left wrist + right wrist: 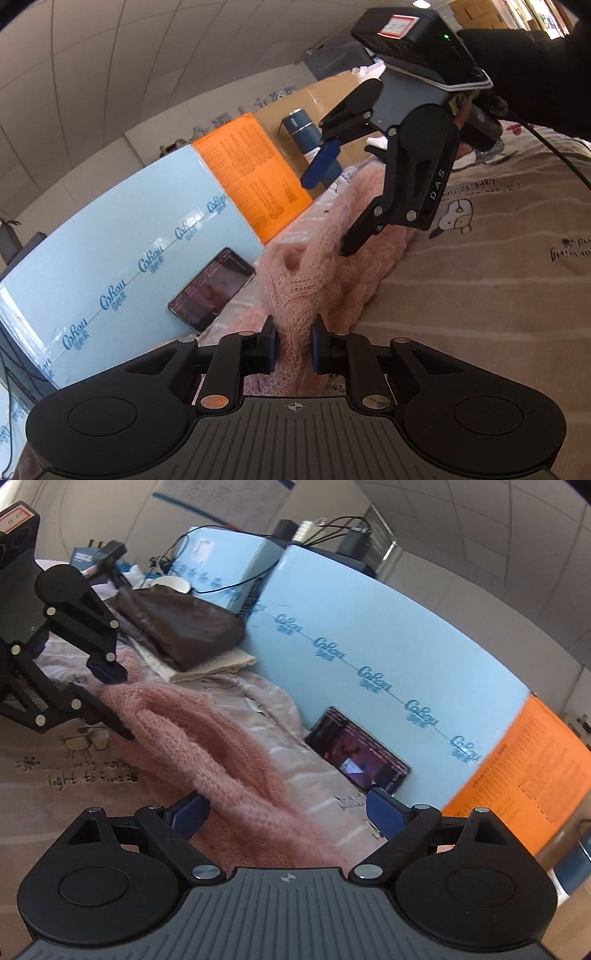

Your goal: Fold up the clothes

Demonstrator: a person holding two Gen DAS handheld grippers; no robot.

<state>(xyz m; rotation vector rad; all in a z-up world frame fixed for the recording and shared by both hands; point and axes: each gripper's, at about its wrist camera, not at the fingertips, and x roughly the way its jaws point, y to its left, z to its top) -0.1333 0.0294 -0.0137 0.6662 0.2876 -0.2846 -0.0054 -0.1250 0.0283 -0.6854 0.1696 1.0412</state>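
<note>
Right gripper (pixel 325 206): black linkage arms, silver rivets, blue finger pads (pixel 320 165), "DAS" lettering, black sleeve at upper right.

Your fuzzy pink open-knit sweater (pixel 325 266) lies bunched in a long ridge on the bed cover, running from between your left fingers (pixel 267 349) away toward your right ones. Between the left fingers a narrow fold of the knit rises upright, pinched close on both sides. At the far end, the wool lies under your right fingertips (pixel 349 245), which stand wide apart above it. From the right wrist view the pink knit (pixel 221 738) passes loosely between the spread fingers.
</note>
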